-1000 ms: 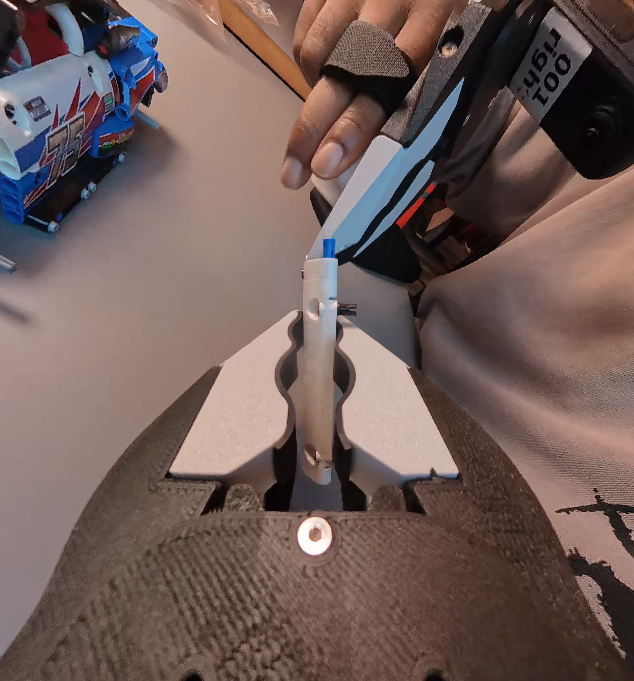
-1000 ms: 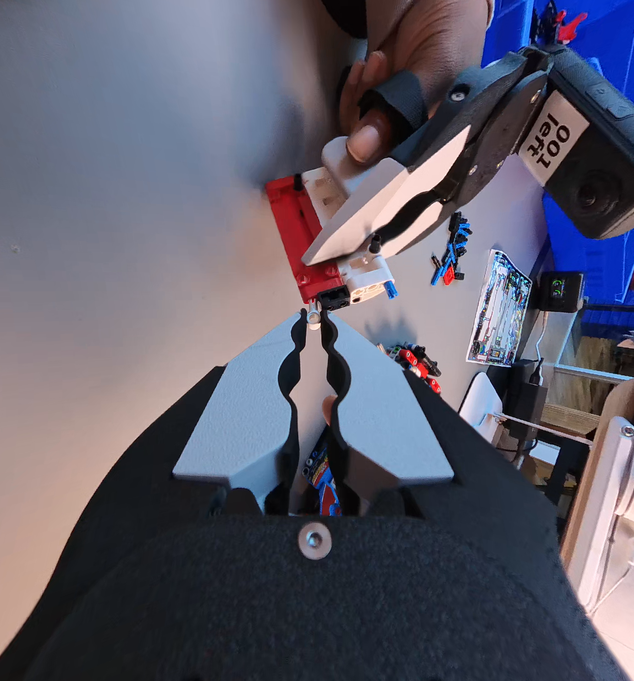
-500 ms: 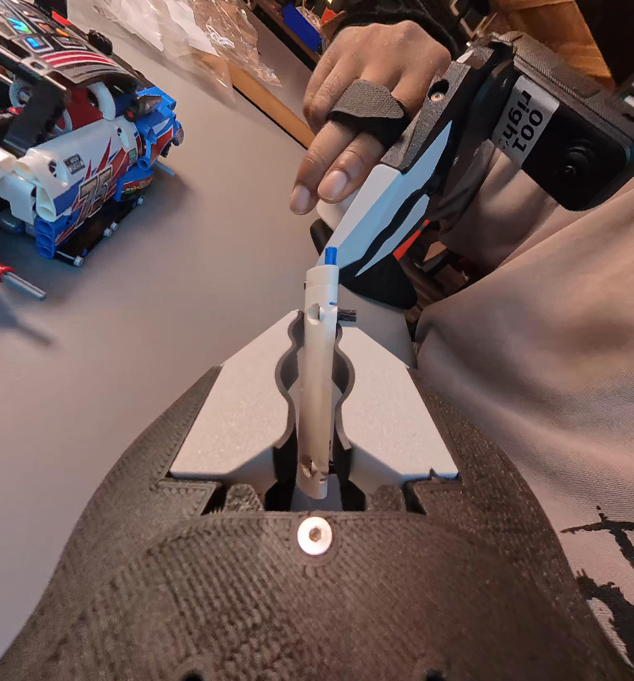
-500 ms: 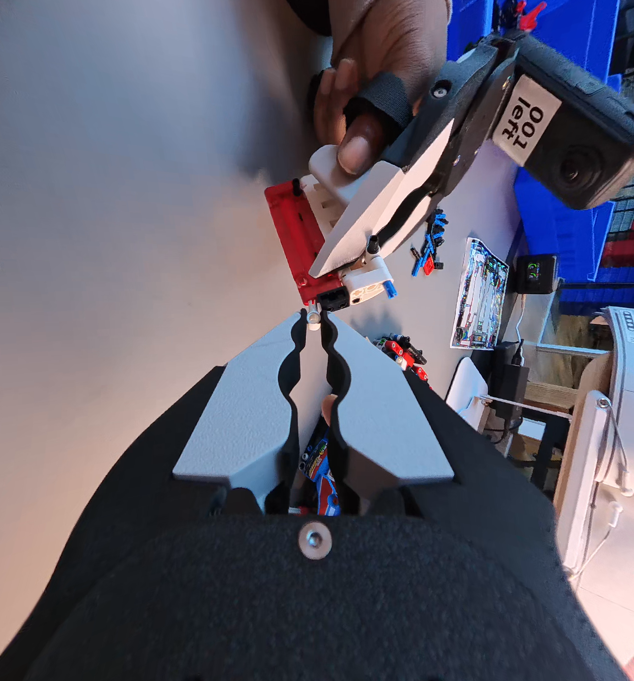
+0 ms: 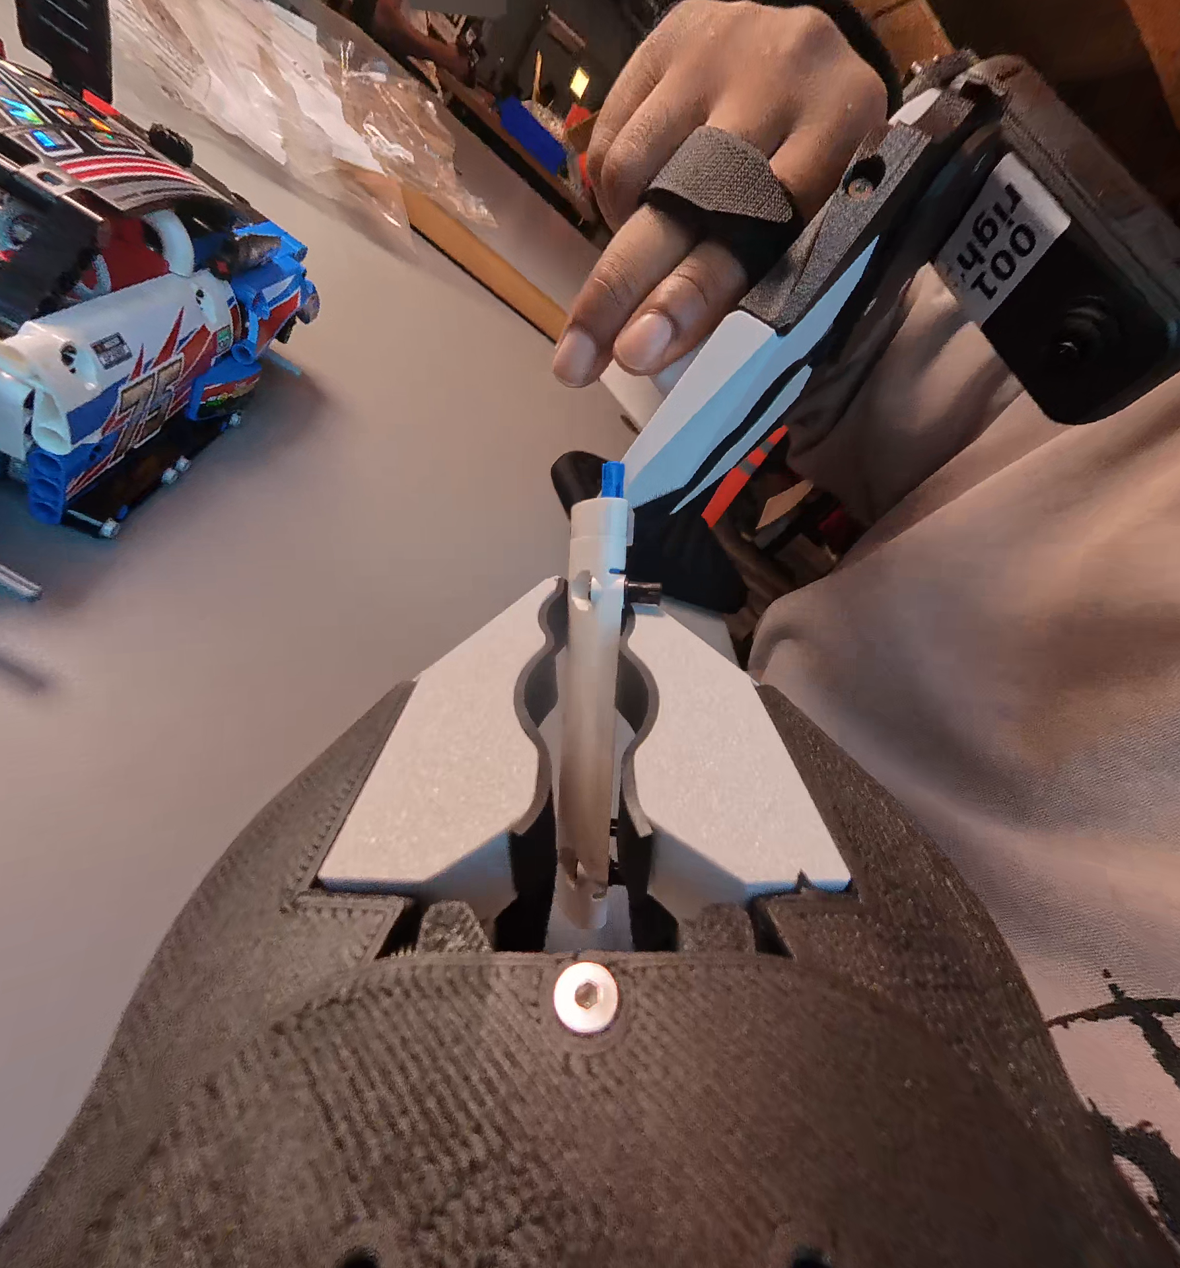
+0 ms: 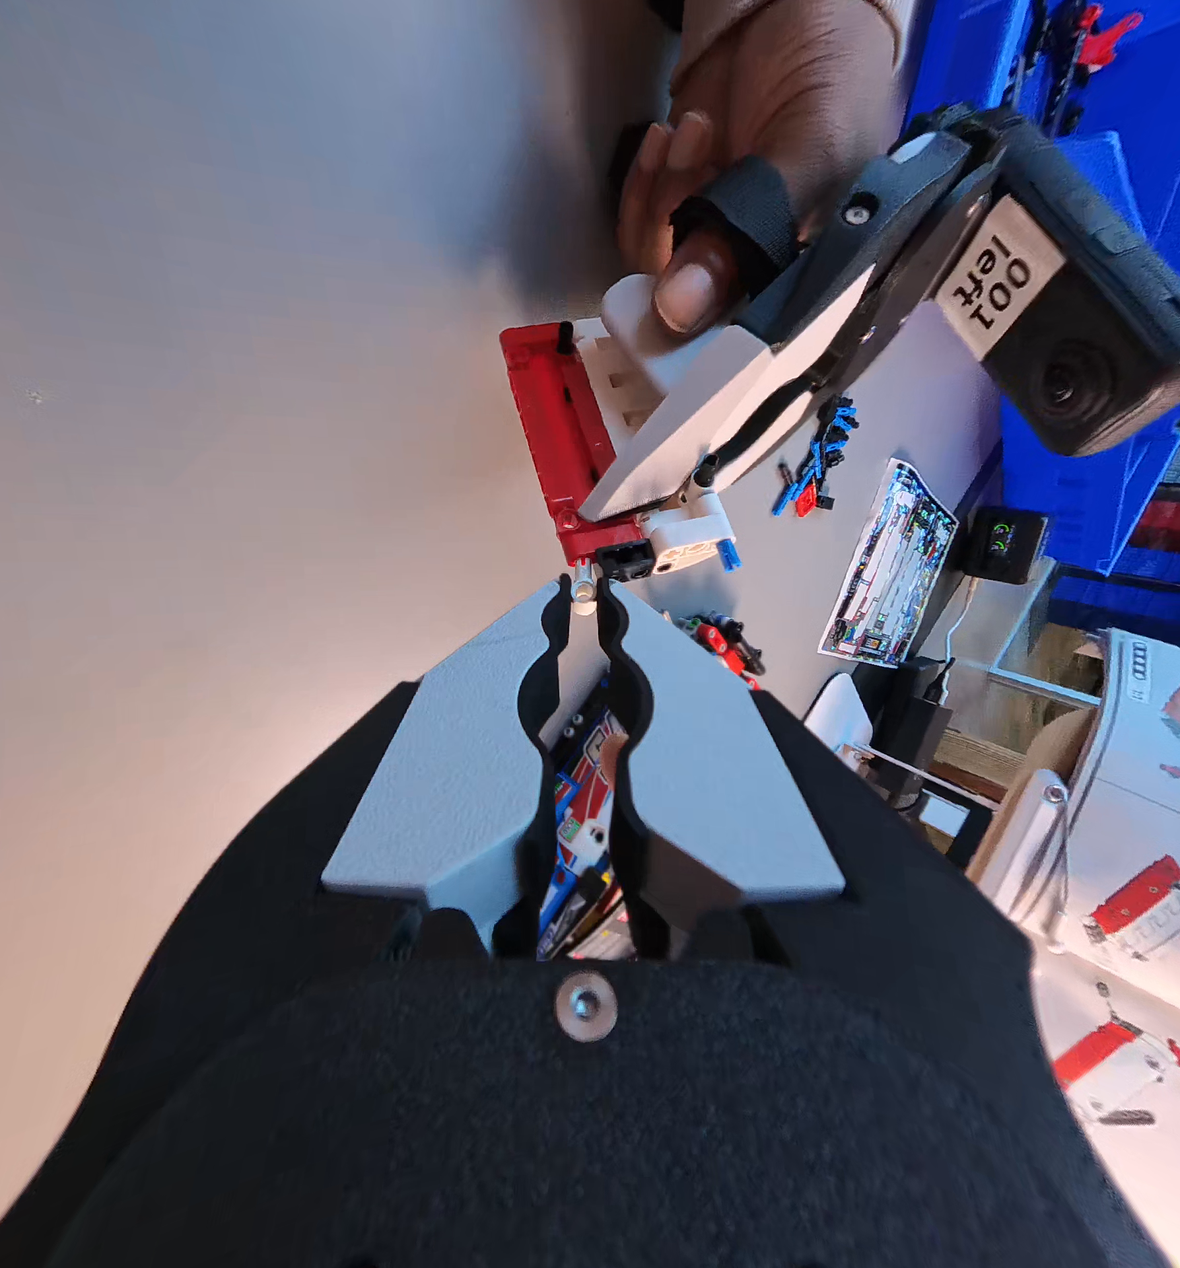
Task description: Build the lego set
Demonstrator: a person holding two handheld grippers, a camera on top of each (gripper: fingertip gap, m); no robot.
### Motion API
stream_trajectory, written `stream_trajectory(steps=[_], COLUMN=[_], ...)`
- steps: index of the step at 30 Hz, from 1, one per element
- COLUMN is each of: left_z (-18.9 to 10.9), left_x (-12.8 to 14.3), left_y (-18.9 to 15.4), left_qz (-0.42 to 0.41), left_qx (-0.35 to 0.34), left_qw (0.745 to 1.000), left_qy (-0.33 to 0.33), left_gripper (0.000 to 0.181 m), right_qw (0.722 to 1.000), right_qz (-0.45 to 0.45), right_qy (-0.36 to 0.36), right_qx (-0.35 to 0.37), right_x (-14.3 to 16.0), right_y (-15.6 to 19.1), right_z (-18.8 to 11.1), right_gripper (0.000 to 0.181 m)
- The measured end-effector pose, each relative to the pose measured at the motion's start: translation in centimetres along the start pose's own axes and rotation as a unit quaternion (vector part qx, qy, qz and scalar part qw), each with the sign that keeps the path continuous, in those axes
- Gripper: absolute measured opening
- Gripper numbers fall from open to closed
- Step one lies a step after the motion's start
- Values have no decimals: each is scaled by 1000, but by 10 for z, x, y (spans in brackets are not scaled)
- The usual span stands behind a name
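White and red plastic make up the sub-assembly (image 6: 573, 439) that the left gripper (image 5: 590, 617) has clamped edge-on between its fingers (image 5: 456, 761), so in the left wrist view it runs up the centre of the frame as a narrow white strip with a blue pin (image 5: 612, 478) at its top and a short black pin (image 5: 644, 591) jutting right. Held this way (edge up, clear of the grey worktop (image 5: 244, 652)), its end faces the other tool, which I judge is the point: one hand steadies the piece while the other adds to it.

From the right wrist view the same piece sits in the upper middle, a red panel with a white part, and a black block (image 6: 625, 559) at its lower end. The right gripper (image 6: 583, 591) is pinched shut on a small light grey pin (image 6: 581, 583) at the very tips of its fingers (image 6: 703, 761), just beside that black block; whether the pin already touches it I cannot tell. The likely step is pushing the pin into a hole there, which calls for lining it up straight.

At the upper left of the left wrist view the part-built racing car (image 5: 107, 329) rests on the worktop, well apart from both tools. Loose small parts (image 6: 817, 466) and a sticker sheet (image 6: 889, 562) lie at the right of the right wrist view.
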State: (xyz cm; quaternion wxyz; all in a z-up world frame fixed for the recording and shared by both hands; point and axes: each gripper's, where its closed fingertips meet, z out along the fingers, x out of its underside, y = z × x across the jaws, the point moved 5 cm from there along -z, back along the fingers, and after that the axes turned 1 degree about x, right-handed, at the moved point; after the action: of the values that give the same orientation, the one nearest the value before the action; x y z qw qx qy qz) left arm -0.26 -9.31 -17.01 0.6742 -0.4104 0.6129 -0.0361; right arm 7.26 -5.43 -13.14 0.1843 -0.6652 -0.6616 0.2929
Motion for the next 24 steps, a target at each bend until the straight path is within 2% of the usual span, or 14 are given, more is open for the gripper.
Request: stream_trajectory(steps=[5, 11, 15, 24], left_z=[-2, 0, -2, -9], left_x=[-8, -7, -10, -21], left_y=[-5, -6, -8, -14], left_qz=[-54, -124, -163, -136], left_qx=[49, 86, 115, 121], left_qw=[996, 987, 977, 978], left_qy=[-44, -52, -76, -104], left_gripper=[8, 8, 8, 7], right_qw=[999, 997, 999, 998], right_qz=[-37, -67, -33, 49], right_qy=[14, 23, 1, -47], right_qx=[-17, -41, -33, 16], right_x=[-4, -8, -7, -5], right_y=[-13, -15, -22, -36], right_z=[-11, -13, -17, -22], right_gripper=[4, 4, 4, 7])
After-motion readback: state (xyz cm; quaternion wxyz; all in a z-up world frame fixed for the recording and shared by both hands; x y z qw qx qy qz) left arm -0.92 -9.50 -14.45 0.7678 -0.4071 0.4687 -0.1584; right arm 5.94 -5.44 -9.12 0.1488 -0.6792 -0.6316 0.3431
